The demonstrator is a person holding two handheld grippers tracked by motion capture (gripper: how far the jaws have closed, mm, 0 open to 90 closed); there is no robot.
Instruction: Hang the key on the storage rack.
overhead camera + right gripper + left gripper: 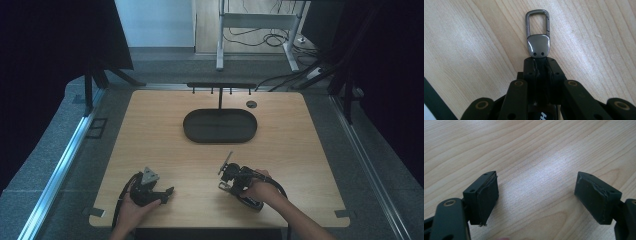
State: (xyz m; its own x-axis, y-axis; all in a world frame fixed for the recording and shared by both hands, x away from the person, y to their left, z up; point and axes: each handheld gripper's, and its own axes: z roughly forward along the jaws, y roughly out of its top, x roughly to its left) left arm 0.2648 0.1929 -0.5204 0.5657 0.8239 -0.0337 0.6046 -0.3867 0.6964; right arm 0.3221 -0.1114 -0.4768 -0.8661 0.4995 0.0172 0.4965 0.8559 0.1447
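A grey metal key clip [538, 35] with a snap hook sticks out beyond the tips of my right gripper [540, 62], which is shut on the dark strap at its base. In the high view the clip [228, 161] points up and away just over the wooden table [300, 150], ahead of the right gripper [227, 175] at the front right. My left gripper [536, 185] hangs low over bare wood, its jaws wide apart with nothing between them. In the high view the left gripper [167, 195] sits at the front left, pointing right.
A black oval tray [190, 125] lies at the middle back of the table. Behind it stands a low black rack with several hooks [220, 86]. A round cable hole [251, 104] is beside the tray at the right. Dark curtains flank the table.
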